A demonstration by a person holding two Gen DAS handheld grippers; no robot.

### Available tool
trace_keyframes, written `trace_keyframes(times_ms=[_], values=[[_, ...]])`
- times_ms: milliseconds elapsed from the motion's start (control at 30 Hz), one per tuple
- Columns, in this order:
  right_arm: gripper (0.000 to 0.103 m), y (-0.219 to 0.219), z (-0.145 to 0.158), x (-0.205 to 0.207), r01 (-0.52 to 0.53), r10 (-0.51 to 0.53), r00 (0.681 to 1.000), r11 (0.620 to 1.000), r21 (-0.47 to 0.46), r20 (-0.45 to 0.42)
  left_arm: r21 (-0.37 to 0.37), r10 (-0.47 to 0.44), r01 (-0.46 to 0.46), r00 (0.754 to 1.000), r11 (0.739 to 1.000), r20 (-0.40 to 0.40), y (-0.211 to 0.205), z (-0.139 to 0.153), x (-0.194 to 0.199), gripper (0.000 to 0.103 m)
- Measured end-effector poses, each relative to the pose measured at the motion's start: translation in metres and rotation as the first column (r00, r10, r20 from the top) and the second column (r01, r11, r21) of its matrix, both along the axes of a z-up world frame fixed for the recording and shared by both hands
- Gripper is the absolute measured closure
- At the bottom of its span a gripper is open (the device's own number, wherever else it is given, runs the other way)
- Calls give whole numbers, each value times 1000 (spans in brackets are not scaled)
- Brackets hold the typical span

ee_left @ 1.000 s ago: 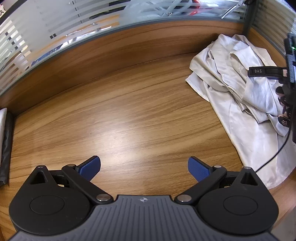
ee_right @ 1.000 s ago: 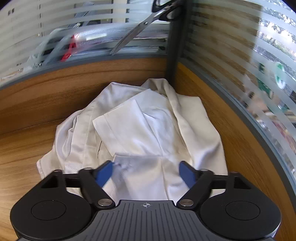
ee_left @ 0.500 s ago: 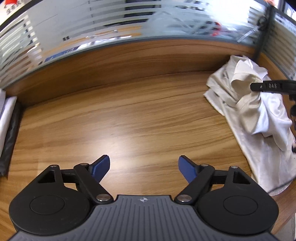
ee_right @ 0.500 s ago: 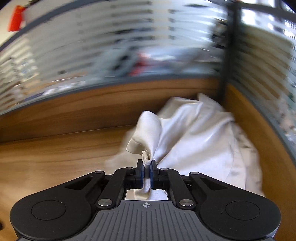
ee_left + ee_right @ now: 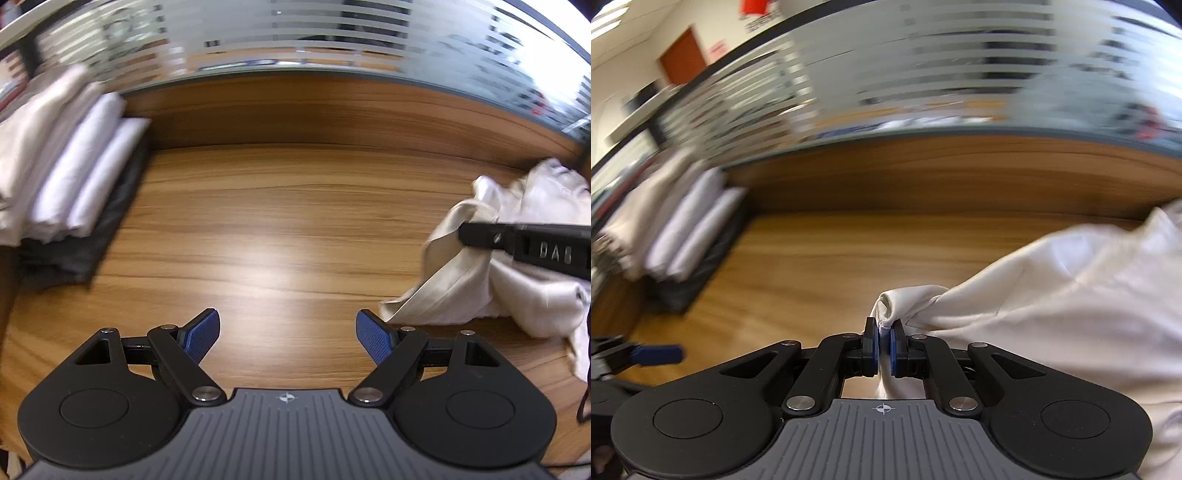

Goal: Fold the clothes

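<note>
Right gripper (image 5: 884, 345) clamping cream garment (image 5: 1052, 295), left gripper (image 5: 288, 334) spread wide, folded stack (image 5: 70, 173) far left

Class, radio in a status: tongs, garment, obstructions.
Right tongs shut on cream garment. Left tongs open, over bare desk. Folded stack far left, not in the way.

Cream-white garment (image 5: 1052, 295); black right gripper (image 5: 884, 345) with blue pads (image 5: 872, 347); wood-grain brown counter (image 5: 277, 229); white folded stack (image 5: 70, 177) on black cloth (image 5: 85, 254) far left of it.
</note>
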State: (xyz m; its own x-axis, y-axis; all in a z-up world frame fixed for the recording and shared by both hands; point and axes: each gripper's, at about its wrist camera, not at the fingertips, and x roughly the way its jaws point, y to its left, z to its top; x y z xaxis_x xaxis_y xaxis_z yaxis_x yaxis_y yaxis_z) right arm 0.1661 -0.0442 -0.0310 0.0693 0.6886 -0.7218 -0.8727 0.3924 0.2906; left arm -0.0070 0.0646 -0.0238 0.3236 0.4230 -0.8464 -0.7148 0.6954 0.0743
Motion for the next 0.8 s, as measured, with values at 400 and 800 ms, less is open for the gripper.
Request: trace_keyframes(times_ms=[400,800], values=[[83,82,4,-106,-272,274,957,962,33,-93,37,105,-103,993,994,-53,75,5,-79,17],[48,-2,-18,-43,-243,251,966,965,-100,71,-45,-74,75,997,996,28,35,-30,-53,11]])
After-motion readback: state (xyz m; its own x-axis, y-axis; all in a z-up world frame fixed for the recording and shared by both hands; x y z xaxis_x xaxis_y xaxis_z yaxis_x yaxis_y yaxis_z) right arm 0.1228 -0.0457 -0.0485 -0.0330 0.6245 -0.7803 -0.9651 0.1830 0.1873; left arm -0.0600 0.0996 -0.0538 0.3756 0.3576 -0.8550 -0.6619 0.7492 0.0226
